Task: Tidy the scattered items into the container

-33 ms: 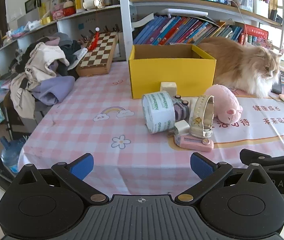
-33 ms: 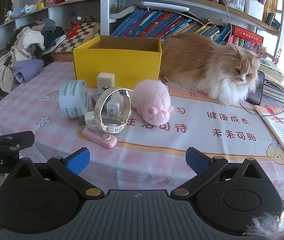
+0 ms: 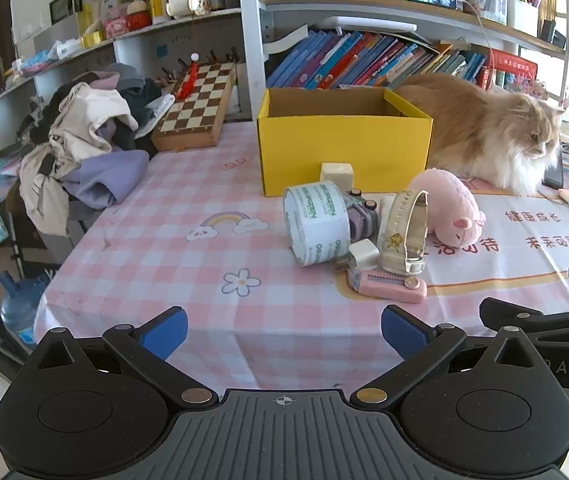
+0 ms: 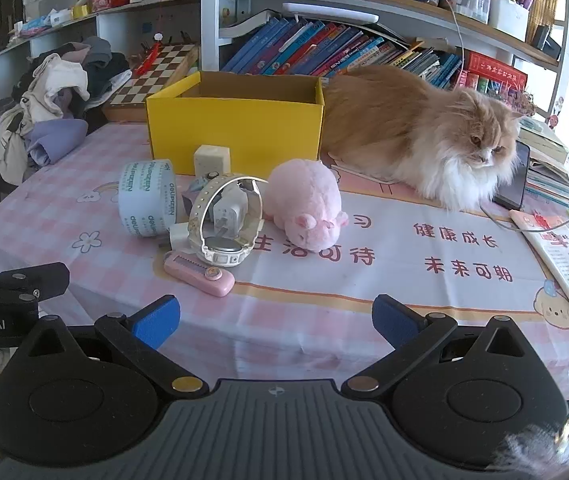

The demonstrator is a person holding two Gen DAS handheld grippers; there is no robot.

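Note:
An open yellow box (image 3: 344, 140) (image 4: 236, 132) stands mid-table. In front of it lie a tape roll (image 3: 316, 222) (image 4: 147, 197), a cream cube (image 3: 336, 174) (image 4: 211, 159), a cream watch (image 3: 402, 232) (image 4: 224, 220), a white charger (image 3: 362, 254) (image 4: 230, 213), a pink comb case (image 3: 388, 286) (image 4: 200, 274) and a pink plush pig (image 3: 448, 206) (image 4: 304, 204). My left gripper (image 3: 283, 332) is open and empty at the table's near edge. My right gripper (image 4: 275, 320) is open and empty, short of the items.
A long-haired ginger cat (image 3: 484, 132) (image 4: 424, 136) lies right of the box. A chessboard (image 3: 196, 104) and a clothes pile (image 3: 84, 140) sit at the left. Bookshelves stand behind. A phone (image 4: 512, 184) and papers (image 4: 564, 264) lie at the right.

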